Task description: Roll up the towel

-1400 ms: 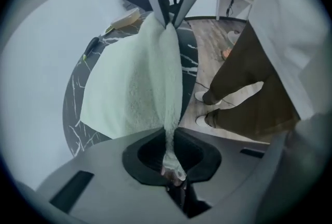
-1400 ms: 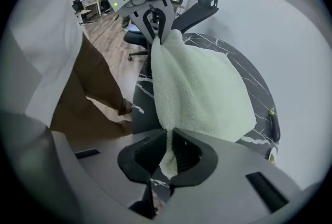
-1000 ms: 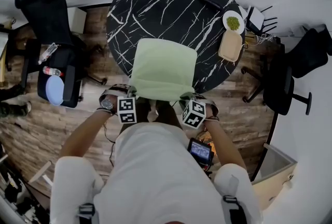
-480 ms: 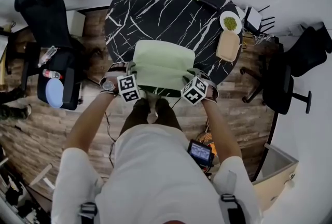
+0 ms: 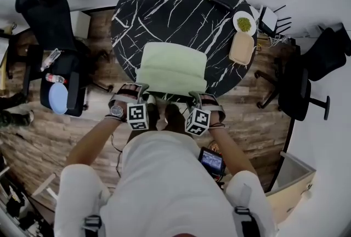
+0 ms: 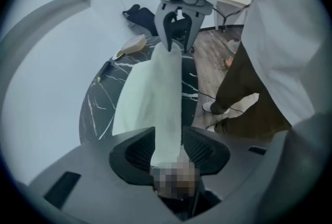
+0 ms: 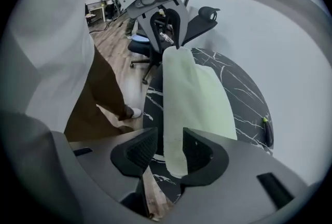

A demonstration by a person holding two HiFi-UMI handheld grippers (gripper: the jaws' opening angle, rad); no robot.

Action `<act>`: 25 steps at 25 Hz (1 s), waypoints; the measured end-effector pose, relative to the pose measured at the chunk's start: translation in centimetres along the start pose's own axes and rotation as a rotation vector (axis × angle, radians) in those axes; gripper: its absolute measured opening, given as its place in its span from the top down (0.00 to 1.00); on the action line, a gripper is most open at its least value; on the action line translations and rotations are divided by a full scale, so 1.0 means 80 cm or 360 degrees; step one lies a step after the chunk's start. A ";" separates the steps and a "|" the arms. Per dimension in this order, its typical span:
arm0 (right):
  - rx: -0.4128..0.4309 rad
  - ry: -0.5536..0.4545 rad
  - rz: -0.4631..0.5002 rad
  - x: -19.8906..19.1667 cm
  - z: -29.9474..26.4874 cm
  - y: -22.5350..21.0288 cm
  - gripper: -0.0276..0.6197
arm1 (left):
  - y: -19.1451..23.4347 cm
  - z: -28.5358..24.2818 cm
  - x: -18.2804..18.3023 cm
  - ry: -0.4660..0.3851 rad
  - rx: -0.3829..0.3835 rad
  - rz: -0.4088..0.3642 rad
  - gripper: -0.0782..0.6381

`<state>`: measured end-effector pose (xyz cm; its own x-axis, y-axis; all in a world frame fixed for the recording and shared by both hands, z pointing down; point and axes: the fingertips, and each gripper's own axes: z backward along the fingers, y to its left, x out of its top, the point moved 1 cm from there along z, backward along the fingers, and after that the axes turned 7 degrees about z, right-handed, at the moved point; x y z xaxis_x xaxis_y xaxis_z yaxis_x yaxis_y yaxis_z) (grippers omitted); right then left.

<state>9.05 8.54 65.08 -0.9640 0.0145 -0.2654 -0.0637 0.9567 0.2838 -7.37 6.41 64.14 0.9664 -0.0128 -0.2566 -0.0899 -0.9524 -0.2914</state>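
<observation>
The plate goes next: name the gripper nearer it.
Right. Right gripper: at the towel's near right corner, down-left of the plate. Left gripper: at the near left corner, farther. Both grippers' jaws have just been opening, towel between them.

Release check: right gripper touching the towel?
Cannot tell. In its view the right gripper just opened round the towel: gap at one pad, other hides its edge.

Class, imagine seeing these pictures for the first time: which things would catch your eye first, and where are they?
A green towel, its near end folded over, lies at the near edge of a round black marble table. The left gripper and the right gripper stand at its near corners; their jaws have just been opening, the towel's edge between them.
</observation>
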 end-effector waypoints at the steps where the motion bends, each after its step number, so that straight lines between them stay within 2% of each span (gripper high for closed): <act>1: -0.0007 0.0022 0.0012 -0.002 -0.006 0.004 0.73 | -0.008 -0.008 -0.002 0.0032 -0.0014 -0.0049 0.65; 3: -0.0032 0.0083 0.0020 -0.012 -0.023 0.003 0.72 | -0.011 -0.030 -0.016 0.0130 0.0006 -0.0119 0.63; 5: -0.0051 0.0145 0.0022 -0.026 -0.041 -0.005 0.72 | -0.001 -0.052 -0.030 0.0221 0.0024 -0.0121 0.63; 7: -0.0035 0.0166 0.0001 -0.029 -0.050 -0.014 0.73 | 0.008 -0.066 -0.037 0.0269 -0.0004 -0.0094 0.69; 9: 0.0015 0.0165 -0.0051 -0.028 -0.054 -0.018 0.79 | 0.012 -0.071 -0.037 0.0290 -0.0059 -0.0050 0.78; 11: 0.0070 0.0160 -0.0103 -0.029 -0.051 -0.019 0.87 | 0.013 -0.068 -0.035 0.0290 -0.0114 0.0020 0.82; 13: 0.0127 0.0138 -0.0129 -0.029 -0.042 -0.012 0.89 | 0.007 -0.058 -0.034 0.0267 -0.0165 0.0055 0.83; 17: 0.0291 0.0094 -0.0164 -0.025 -0.017 0.022 0.89 | -0.034 -0.028 -0.035 0.0211 -0.0302 0.0017 0.83; 20: 0.0464 0.0045 -0.0212 -0.014 0.008 0.053 0.89 | -0.064 -0.004 -0.038 0.0193 -0.0382 -0.0033 0.83; 22: 0.0541 0.0015 -0.0241 -0.010 0.023 0.063 0.89 | -0.071 0.008 -0.036 0.0172 -0.0396 -0.0050 0.83; 25: 0.0526 -0.0009 -0.0263 -0.011 0.035 0.041 0.89 | -0.050 0.014 -0.030 0.0145 -0.0362 -0.0026 0.82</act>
<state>10.39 12.49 63.64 -0.9463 -0.1471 -0.2880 -0.1305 0.9885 -0.0759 -9.63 10.61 64.86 0.9860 -0.0144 -0.1661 -0.0276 -0.9966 -0.0772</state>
